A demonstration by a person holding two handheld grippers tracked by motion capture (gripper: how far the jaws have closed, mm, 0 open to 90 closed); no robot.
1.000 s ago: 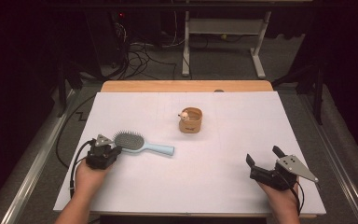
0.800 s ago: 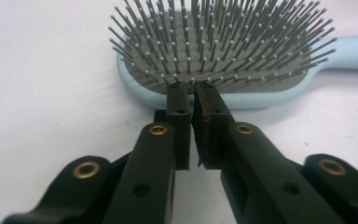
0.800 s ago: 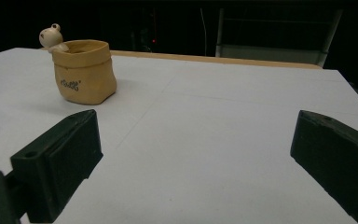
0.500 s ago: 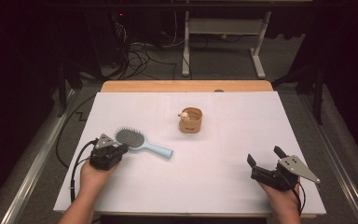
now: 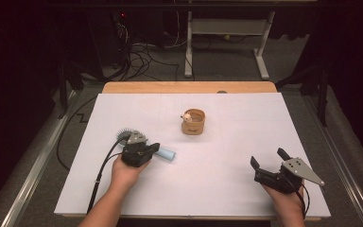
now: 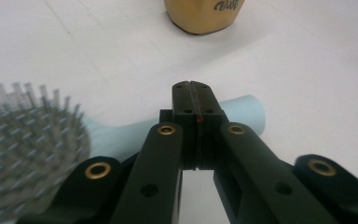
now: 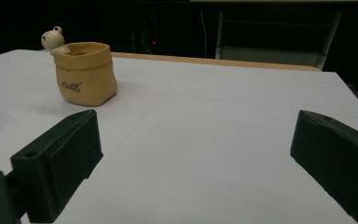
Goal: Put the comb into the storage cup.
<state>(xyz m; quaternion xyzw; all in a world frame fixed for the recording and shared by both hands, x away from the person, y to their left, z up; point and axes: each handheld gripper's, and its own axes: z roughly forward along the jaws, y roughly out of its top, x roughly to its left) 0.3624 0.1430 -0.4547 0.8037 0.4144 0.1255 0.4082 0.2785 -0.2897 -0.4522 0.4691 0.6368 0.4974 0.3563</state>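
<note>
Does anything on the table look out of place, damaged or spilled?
Nothing stands out. The hairbrush lies flat, bristles up, under the shut left gripper. The small tan pot stands upright farther back, with nothing spilled. The right gripper is open over bare table.

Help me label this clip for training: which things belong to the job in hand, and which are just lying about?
In the job:
- hairbrush
- left tool, shut, poised over the brush's handle

Lying about:
- tan pot with a small figure on its rim
- right tool, open, apart from both things
</note>
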